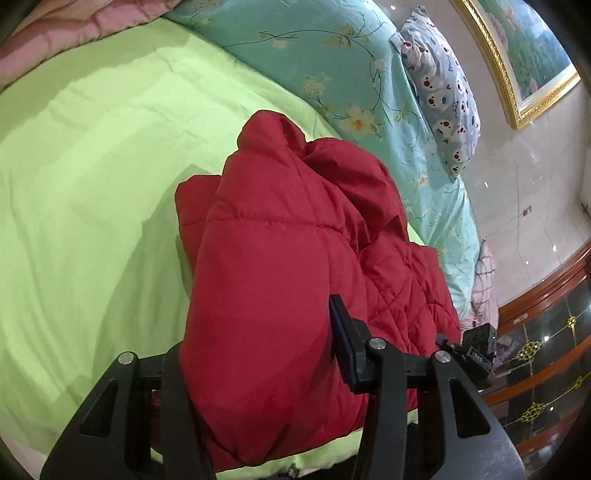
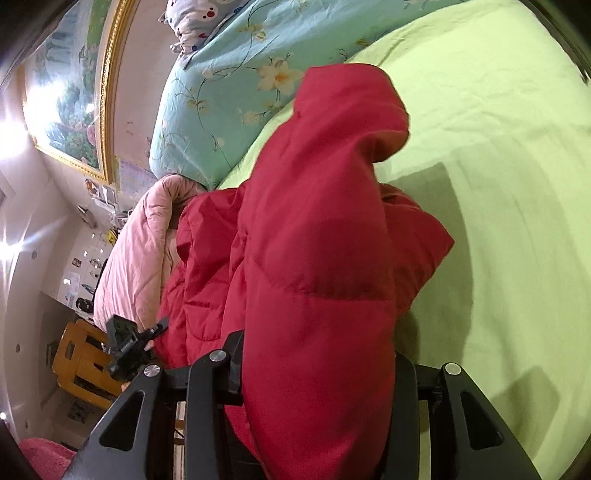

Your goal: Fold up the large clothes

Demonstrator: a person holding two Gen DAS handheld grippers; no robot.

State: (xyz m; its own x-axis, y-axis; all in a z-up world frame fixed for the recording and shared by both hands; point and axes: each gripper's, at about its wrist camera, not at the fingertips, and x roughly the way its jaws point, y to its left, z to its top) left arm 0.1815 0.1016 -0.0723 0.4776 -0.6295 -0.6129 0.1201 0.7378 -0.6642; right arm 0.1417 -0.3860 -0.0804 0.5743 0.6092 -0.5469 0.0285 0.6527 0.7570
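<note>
Both grippers clamp the red puffer jacket (image 1: 280,258) over the lime green bedsheet (image 1: 81,177): left gripper (image 1: 258,354) and right gripper (image 2: 317,369) each pinch a padded fold (floral quilt (image 1: 332,55) behind).

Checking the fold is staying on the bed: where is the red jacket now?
The red jacket lies bunched on the green sheet, below the floral quilt, with its near edge clamped in the left gripper and the right gripper.

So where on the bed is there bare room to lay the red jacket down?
Bare green sheet lies between the red jacket and the pink quilt. The floral quilt and pillow crowd the far side.
</note>
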